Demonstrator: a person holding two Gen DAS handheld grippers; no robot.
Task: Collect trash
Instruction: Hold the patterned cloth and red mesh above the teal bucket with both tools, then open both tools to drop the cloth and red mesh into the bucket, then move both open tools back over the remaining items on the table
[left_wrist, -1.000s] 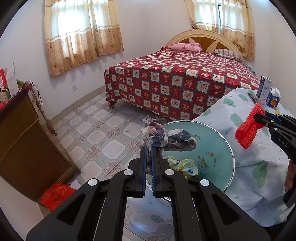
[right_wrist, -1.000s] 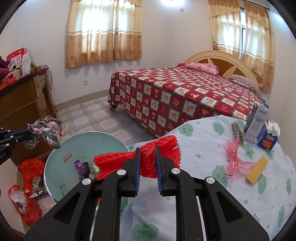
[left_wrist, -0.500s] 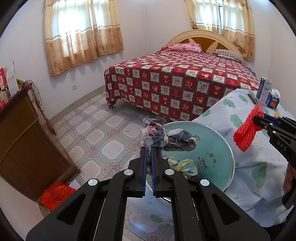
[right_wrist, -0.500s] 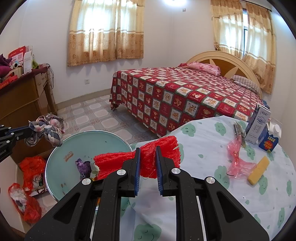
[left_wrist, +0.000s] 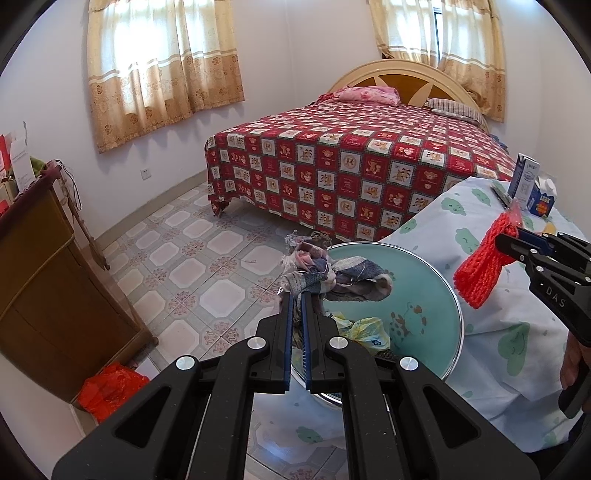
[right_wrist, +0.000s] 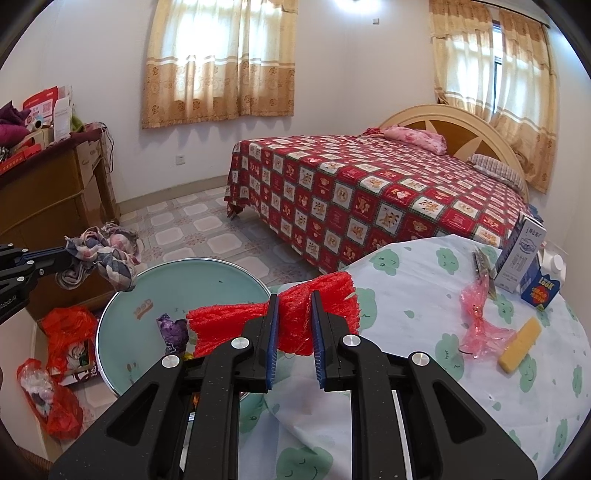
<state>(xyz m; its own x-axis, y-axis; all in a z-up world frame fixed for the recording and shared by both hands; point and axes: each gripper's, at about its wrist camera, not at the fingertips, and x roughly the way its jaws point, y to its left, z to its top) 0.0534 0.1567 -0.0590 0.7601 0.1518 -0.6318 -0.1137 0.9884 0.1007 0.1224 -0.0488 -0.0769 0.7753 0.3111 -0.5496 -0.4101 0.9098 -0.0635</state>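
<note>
The red mesh net (right_wrist: 291, 321) is sitting clamped between the blue pads of the right gripper (right_wrist: 293, 314), bunched at the middle and fanning out both sides, hanging in the air over the near edge of the table w/ the cloud-print cloth (right_wrist: 424, 317) and beside the round teal basin (right_wrist: 122, 325); seen from the left wrist view the same net (left_wrist: 480, 266) is dangling from the right gripper's tips (left_wrist: 508, 240), above the cloth's edge. The left gripper (left_wrist: 297, 295) is pinching a bundle of plaid rags (left_wrist: 321, 269) — jaws nearly together on the fabric — and holding it over the basin's rim (left_wrist: 456, 314); from the right wrist view the rags (right_wrist: 101, 258) are hanging off the left gripper (right_wrist: 64, 256) just above the basin's far-left edge. Inside the basin a yellowish plastic bag (left_wrist: 364, 328) and a purple wrapper (right_wrist: 173, 328) are lying. On the table, well apart from the net, a pink plastic wrap (right_wrist: 478, 321), a yellow block (right_wrist: 519, 345), a white-blue carton (right_wrist: 521, 254) and a small blue box (right_wrist: 539, 290) are resting. Red plastic bags (right_wrist: 62, 332) are slumping on the tiled floor by the wooden cabinet (right_wrist: 48, 199); a bed w/ a red checked cover (right_wrist: 369, 195) is standing beyond.
</note>
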